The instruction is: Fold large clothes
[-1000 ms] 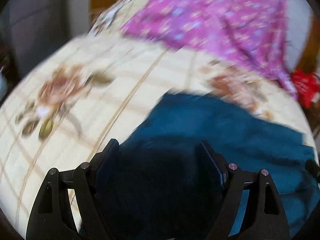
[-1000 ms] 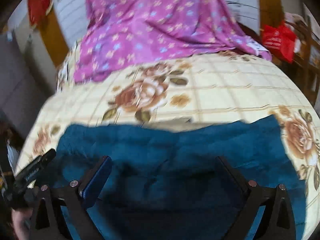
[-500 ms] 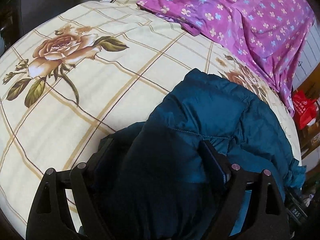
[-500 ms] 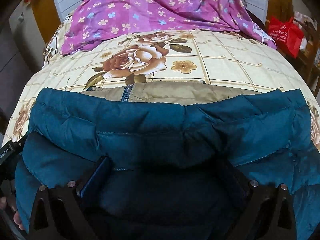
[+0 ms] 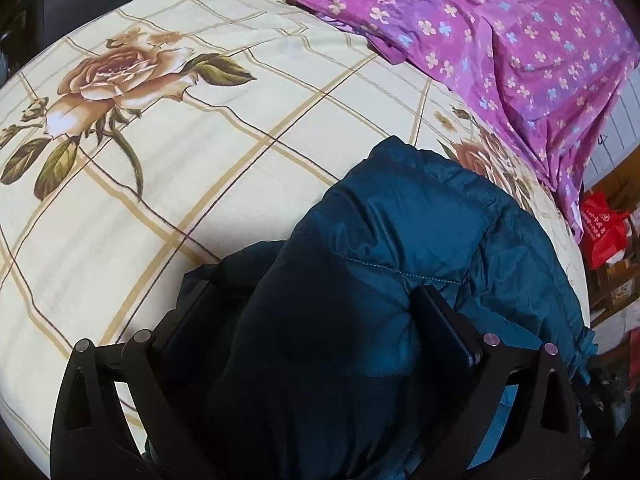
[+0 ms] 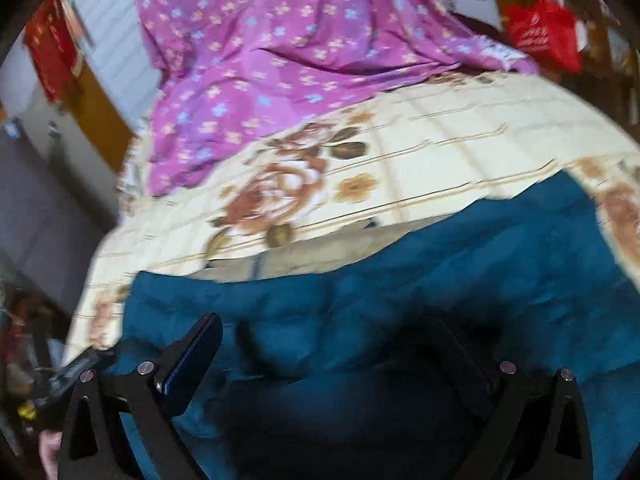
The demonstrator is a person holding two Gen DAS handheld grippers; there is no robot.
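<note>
Left wrist view shows the left gripper (image 5: 324, 324) wide around the puffy blue jacket (image 5: 416, 232); right gripper (image 6: 332, 360) equally wide. Soft, slippery, probably light; pinch a quilted seam.

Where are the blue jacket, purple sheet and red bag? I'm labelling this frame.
blue jacket (image 5: 404, 240), left wrist view, quilted upper panel.
purple sheet (image 5: 500, 36), left wrist view, flowered middle.
red bag (image 5: 602, 232), left wrist view, its front.
</note>
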